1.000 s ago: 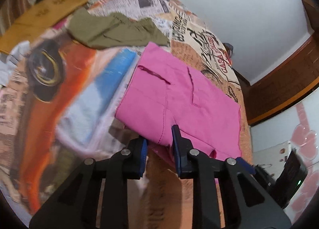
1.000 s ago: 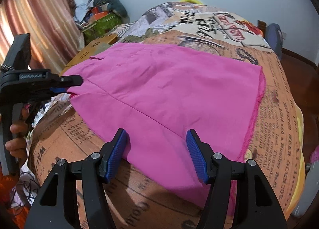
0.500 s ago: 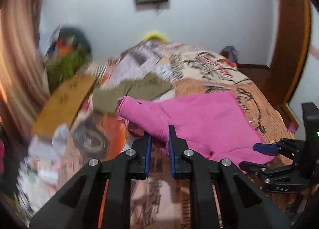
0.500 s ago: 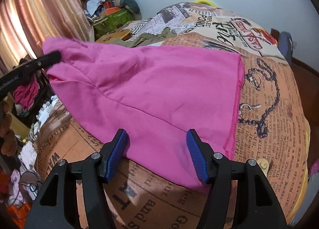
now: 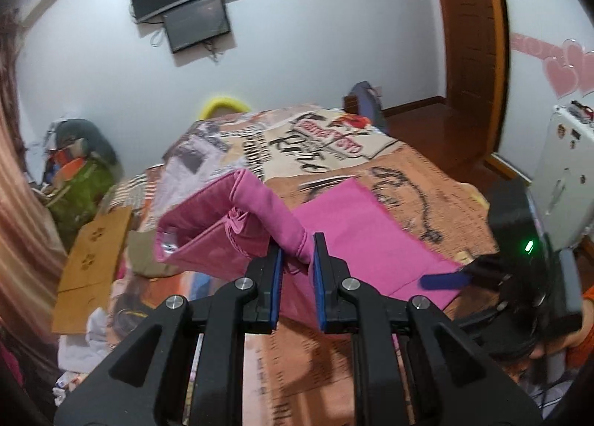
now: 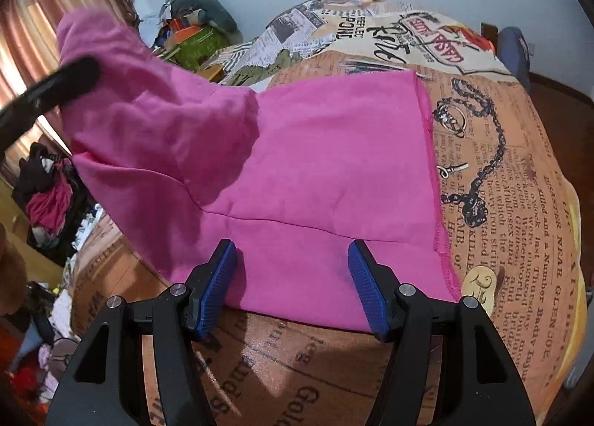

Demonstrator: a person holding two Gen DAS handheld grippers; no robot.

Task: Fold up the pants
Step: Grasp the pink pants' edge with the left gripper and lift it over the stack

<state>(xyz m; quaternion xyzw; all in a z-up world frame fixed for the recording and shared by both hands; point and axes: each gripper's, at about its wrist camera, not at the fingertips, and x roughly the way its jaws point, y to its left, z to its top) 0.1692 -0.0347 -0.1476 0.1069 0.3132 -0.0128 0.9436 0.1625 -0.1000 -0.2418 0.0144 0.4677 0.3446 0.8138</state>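
Observation:
Pink pants [image 6: 334, 166] lie spread on the printed bed cover [image 6: 519, 184]. My left gripper [image 5: 297, 266] is shut on a bunched edge of the pants [image 5: 260, 210] and holds it raised off the bed, so the cloth arches up. From the right wrist view its black finger [image 6: 74, 73] shows at upper left with pink cloth draped over it. My right gripper [image 6: 293, 277] hovers at the pants' near edge, jaws opening. The cloth lies under the gap and the pads do not press it. Its blue fingertip [image 5: 445, 279] shows at the far right.
An olive garment [image 6: 267, 67] lies further up the bed. A cardboard sheet [image 5: 92, 262] and piles of clothes and bags [image 5: 78, 173] crowd the left side. A wooden door [image 5: 467, 36] and a white appliance [image 5: 564, 173] stand at right.
My left gripper closed on the pants' edge, rolled and rose, lifting the pink cloth off the bed and carrying it across. The right gripper stayed in place.

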